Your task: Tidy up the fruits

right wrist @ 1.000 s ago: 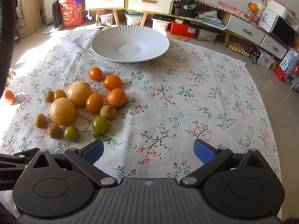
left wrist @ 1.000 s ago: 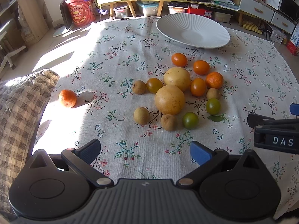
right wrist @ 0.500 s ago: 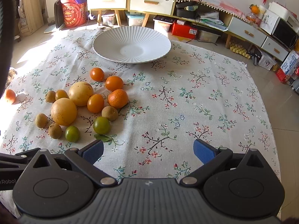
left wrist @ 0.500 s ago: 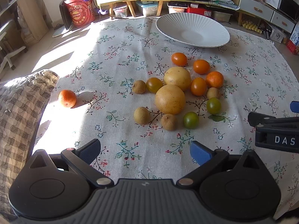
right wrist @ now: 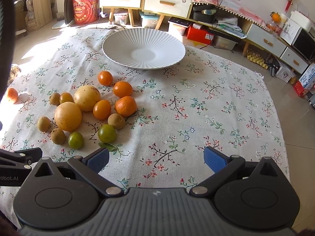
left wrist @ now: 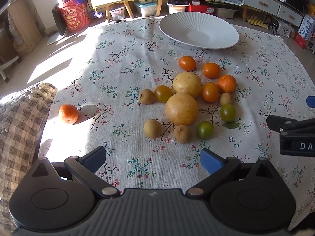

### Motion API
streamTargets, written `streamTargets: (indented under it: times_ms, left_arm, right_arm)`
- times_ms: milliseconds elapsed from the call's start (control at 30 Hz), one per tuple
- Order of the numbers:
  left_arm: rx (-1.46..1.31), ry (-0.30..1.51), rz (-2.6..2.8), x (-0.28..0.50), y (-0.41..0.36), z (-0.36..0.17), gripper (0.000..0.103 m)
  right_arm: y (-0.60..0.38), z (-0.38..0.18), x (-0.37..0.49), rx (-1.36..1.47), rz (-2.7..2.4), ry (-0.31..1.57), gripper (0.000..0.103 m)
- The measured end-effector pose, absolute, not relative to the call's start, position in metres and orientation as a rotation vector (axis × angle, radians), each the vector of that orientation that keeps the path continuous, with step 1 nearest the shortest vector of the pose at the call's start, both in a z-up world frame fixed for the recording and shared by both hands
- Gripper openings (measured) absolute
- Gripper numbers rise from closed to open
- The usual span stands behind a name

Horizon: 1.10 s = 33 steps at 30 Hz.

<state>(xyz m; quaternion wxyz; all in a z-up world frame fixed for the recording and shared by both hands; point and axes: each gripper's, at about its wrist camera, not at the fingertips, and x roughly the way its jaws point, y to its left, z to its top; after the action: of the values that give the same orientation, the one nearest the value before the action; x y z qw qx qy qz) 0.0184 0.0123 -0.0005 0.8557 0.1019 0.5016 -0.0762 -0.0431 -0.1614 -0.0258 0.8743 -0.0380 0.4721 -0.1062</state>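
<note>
Left gripper: fingers spread wide, nothing between them, hovering over the near edge of the floral tablecloth on the tabletop. Right gripper: fingers equally wide apart, nothing held, over bare cloth to the right of the fruit.

Fruit cluster, near to far, left wrist view:
- Nearest row: two small brown longan-like fruits and, one green tomato.
- A second green tomato just right of the row, with a loose green leaf beside it.
- Centre: large yellow round fruit, touching a second, slightly smaller yellow fruit behind it.
- Left of these: a yellow-brown tomato and another small brown fruit, side by side.
- Right: orange tomato, small brown fruit, mandarin.
- Farthest in the cluster: two orange tomatoes and.

A lone mandarin lies well apart to the left, in strong sunlight near a checked quilted cushion.

White ribbed plate sits at the far side of the tabletop, nothing in it. All fruit lies on the cloth.
</note>
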Motion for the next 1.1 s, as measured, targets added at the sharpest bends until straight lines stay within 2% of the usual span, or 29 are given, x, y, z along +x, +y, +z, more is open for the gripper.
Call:
streamTargets:
  times_ms: [400,567,633,700,1100]
  left_arm:
    - [0.265,1.033,-0.333,0.052,0.012,0.004,0.094]
    - [0.197,1.041,-0.403,0.065,0.013,-0.001,0.086]
    - [0.176,1.06,-0.421,0.071,0.012,-0.006,0.077]
    - [0.151,1.071,-0.439,0.079,0.012,-0.009,0.074]
    - [0.109,1.135,-0.508,0.098,0.0,-0.029,0.054]
  right_arm:
    - [-0.171,-0.017,-0.003,0.096,-0.04,1.061,0.103]
    - [-0.167,-0.023,0.021,0.145,0.043,1.101,0.103]
    - [-0.164,-0.025,0.031,0.152,0.072,1.107,0.102]
    - [-0.162,-0.027,0.04,0.171,0.108,1.111,0.101]
    - [-0.155,-0.045,0.082,0.314,0.215,1.138,0.076]
